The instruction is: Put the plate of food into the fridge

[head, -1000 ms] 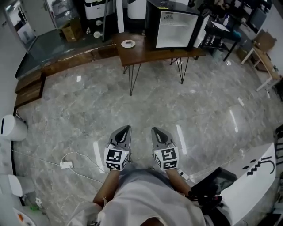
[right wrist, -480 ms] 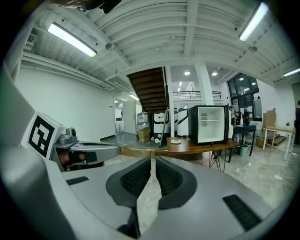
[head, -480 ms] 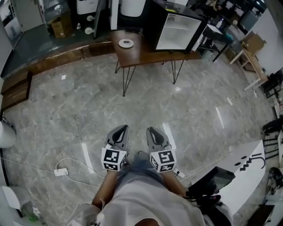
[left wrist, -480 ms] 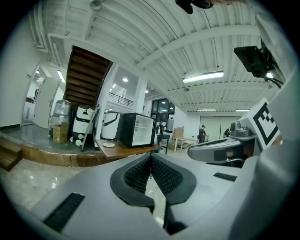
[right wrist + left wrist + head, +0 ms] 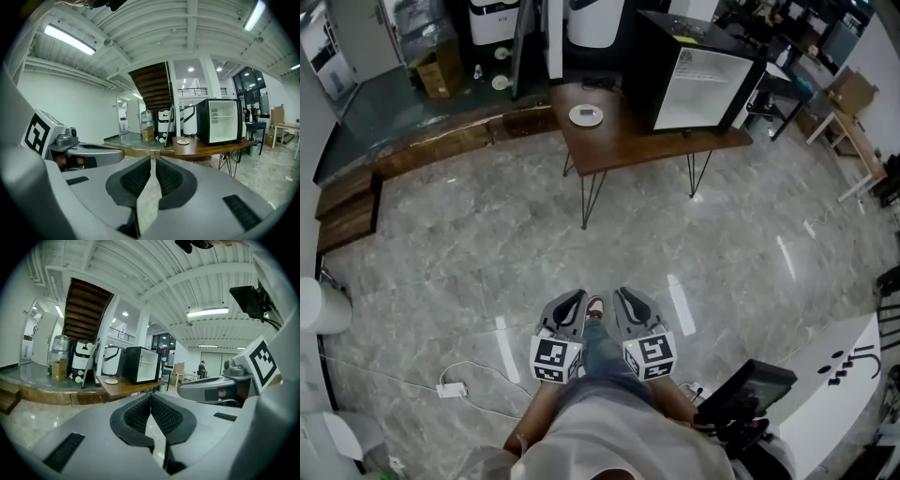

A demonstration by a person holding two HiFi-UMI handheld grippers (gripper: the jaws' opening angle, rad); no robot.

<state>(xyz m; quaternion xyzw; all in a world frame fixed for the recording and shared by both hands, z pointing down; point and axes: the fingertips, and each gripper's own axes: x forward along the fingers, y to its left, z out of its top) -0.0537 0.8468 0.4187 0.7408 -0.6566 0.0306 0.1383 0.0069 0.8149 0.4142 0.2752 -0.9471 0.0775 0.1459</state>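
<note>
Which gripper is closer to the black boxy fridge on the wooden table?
Right. Right gripper is far back, left of the black boxy fridge; left gripper is further left.

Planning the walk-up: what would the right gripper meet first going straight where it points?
Open floor first; beyond, the right gripper likely reaches the table near the plate; depth unclear.

— Where is the plate [image 5: 586,114]?
— It lies flat near the left end of the wooden table [image 5: 623,142]. It is small, round and white, with something pale in its middle, too small to tell.
— And the fridge [image 5: 698,80]?
— A small black box, upright on the right half of the same table, apart from the plate. Its front shows a white inside with a shelf.
</note>
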